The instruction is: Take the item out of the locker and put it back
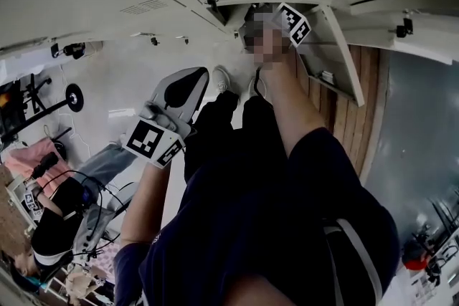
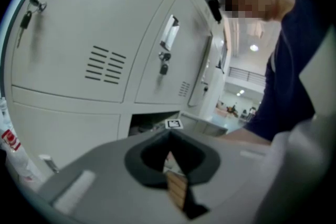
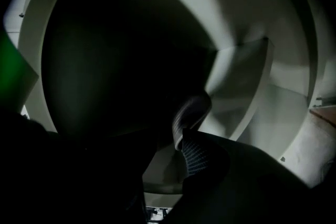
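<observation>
Pale lockers [image 2: 105,34] are looming ahead as the right hand-held gripper [image 3: 181,139] is reaching, jaws apart and empty, into an open compartment [image 3: 105,60], so the item is seemingly not out yet.

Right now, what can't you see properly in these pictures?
- Inside of the open locker, right gripper view: too dark to tell what's in it.
- Grey shape beyond the fingers there: too blurred to name.
- Its opening, head view: the person's right arm covers it.
- Dark low opening, left gripper view: the left gripper blocks most of it.
</observation>
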A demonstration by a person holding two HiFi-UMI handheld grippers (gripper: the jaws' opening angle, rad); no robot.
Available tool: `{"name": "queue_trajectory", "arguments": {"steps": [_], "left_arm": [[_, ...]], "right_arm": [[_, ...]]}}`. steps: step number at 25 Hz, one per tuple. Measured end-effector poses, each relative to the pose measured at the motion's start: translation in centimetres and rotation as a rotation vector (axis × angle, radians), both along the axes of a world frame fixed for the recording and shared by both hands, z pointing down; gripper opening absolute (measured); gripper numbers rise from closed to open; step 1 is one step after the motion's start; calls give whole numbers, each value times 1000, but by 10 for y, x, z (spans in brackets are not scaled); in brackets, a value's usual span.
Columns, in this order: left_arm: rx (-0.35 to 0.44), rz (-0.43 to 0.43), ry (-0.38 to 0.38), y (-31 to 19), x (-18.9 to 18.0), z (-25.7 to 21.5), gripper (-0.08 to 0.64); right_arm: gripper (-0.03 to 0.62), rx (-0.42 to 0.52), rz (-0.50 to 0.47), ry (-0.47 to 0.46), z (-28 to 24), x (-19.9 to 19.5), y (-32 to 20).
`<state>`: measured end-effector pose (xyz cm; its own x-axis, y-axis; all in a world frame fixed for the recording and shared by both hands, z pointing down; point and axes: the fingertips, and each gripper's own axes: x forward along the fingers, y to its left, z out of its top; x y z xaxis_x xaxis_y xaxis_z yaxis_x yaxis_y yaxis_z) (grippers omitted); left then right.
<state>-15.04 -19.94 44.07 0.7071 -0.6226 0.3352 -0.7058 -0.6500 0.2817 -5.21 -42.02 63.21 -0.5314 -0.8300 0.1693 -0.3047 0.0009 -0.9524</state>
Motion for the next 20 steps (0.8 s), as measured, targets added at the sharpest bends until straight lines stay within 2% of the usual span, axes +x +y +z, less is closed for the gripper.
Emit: {"name": "queue_trajectory", "arguments": {"steps": [9, 20], "left_arm": [[-2, 79, 11, -14, 3, 11, 3], [-21, 86, 20, -9, -11, 14, 3]], "right_arm": [[126, -33, 77, -74, 7, -1, -10], [126, -96, 126, -119, 23, -6, -4]]}}
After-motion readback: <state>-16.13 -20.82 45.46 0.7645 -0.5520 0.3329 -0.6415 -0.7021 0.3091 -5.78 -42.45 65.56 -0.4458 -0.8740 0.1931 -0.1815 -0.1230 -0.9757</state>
